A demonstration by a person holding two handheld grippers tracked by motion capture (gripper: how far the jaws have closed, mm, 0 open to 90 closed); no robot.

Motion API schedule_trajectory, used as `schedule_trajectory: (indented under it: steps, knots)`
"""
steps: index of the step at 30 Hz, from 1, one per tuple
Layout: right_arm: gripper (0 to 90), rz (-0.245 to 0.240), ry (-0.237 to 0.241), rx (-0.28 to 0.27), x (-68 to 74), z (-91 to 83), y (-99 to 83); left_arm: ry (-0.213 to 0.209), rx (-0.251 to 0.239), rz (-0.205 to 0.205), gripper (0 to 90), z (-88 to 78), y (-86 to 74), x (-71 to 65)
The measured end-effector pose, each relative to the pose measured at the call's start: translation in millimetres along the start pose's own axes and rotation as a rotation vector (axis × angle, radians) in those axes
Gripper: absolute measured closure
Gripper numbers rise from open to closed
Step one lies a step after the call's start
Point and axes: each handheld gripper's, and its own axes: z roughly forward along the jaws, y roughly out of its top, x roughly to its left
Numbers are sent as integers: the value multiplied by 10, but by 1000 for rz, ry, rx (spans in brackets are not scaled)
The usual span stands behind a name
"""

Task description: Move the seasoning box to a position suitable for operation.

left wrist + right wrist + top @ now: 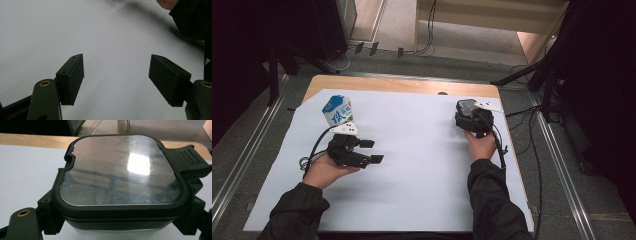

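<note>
Right gripper [469, 120] clamped around container [120, 175]

The carton [337, 110] at ten o'clock on the table is white with a blue top and blue lettering. A pale bluish-white sheet [412, 165] covers the light wooden table [402, 85], whose bare strip shows at twelve o'clock. The left gripper [371, 151] is black, its jaw arms dark olive green with brass-coloured rivets. The container [120, 177] at two o'clock has a black frame, a black latch and a clear, glossy lid. Both sleeves [292, 212] are black.
</note>
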Motion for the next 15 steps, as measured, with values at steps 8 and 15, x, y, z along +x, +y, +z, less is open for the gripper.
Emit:
schedule_trajectory:
  steps: [8,15]
  knots:
    - [162,-24,46,-1,145,-166,-3,-32,28,-12,325,80,51,40]
    - [162,-29,75,1,227,-285,-48,-9,24,-5,328,133,100,71]
